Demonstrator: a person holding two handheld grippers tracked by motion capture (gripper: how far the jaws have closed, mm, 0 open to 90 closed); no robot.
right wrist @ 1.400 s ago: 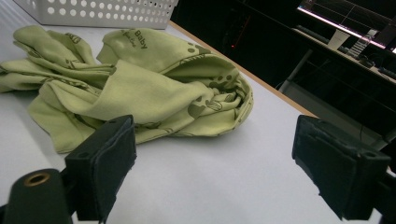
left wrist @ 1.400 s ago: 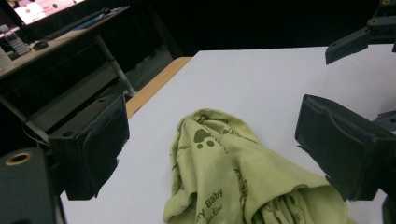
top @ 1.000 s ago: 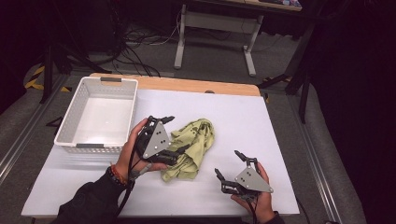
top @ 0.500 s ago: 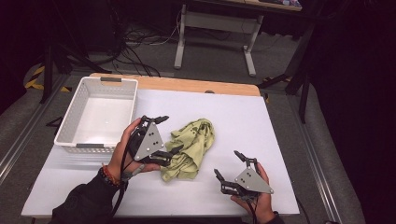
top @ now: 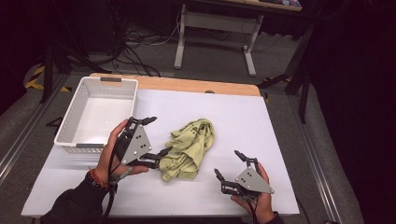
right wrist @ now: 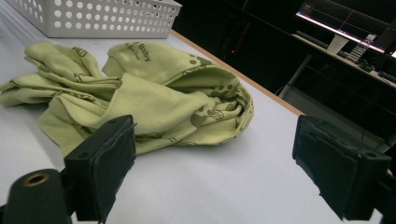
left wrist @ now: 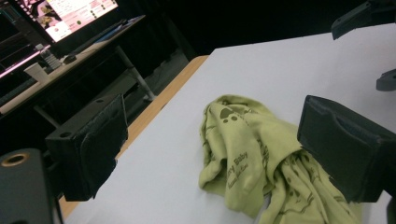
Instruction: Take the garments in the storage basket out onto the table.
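Observation:
A crumpled light-green baby garment (top: 189,147) with dark print lies in the middle of the white table (top: 233,112). My left gripper (top: 156,136) is held just left of it, open, its lower jaw at the cloth's near-left edge. In the left gripper view the garment (left wrist: 233,121) lies between and beyond the wide-apart jaws of the left gripper (left wrist: 217,144), and the right-hand jaw overlaps its edge. My right gripper (top: 229,164) is open near the table's front right, apart from the cloth. In the right gripper view the garment (right wrist: 159,88) lies ahead of the right gripper (right wrist: 222,163), which holds nothing.
A white perforated basket (top: 65,126) stands empty at the table's left, also seen behind the garment as a basket wall (right wrist: 93,16). A wooden strip (top: 187,85) runs along the far edge. Desks, cables and lit screens stand beyond the table.
My left gripper has drifted a little to the left, away from the middle of the garment, and stays open. The right gripper and the cloth have barely moved.

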